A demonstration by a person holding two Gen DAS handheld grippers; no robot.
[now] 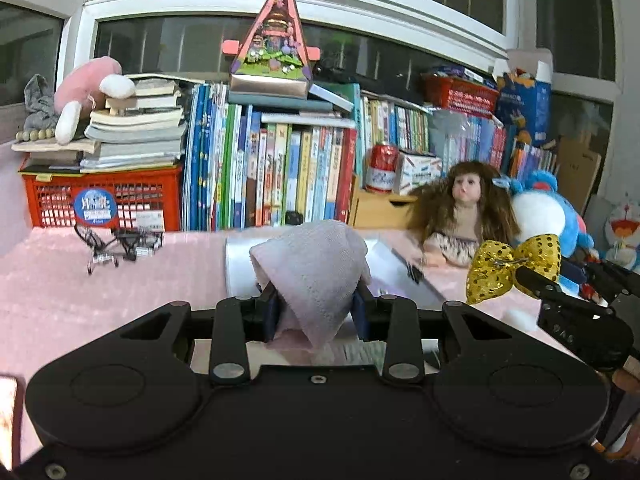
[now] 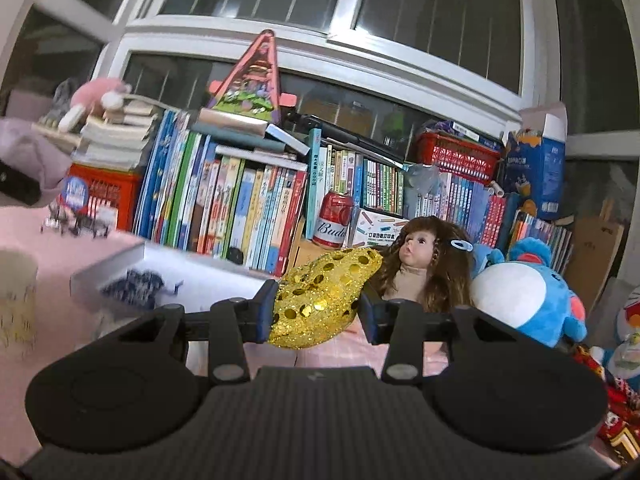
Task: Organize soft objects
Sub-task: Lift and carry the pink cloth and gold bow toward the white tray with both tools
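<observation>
the soft objects are both up in the air right now: the pale lilac cloth point(image 1: 316, 276) is hanging pinched in my left gripper point(image 1: 316, 312), which is closing tight on a bunched fold of it, and the gold sequin bow point(image 2: 320, 300) is sitting clamped in my right gripper point(image 2: 316, 316), whose jaws are pressing on its two sides. in the left wrist view the bow point(image 1: 514, 262) is showing just off to the right of the cloth, above the pink-covered desk point(image 1: 80, 280).

below and beyond the cloth a shallow white tray point(image 1: 240, 264) is lying near the middle of the desk, with something dark in it that i cannot make out. toward the back edge, against the row of books point(image 1: 272, 168), a doll point(image 1: 460, 216) with brown hair is sitting, and a blue and white plush point(image 1: 548, 212) is leaning beside it at the right end.

i am judging the task as partly under way: two soft things are lifted but neither is being set down anywhere yet. the doll and the plush are looking untouched, so placing what i am carrying, probably in or near the tray, and then dealing with those two is what is remaining.
</observation>
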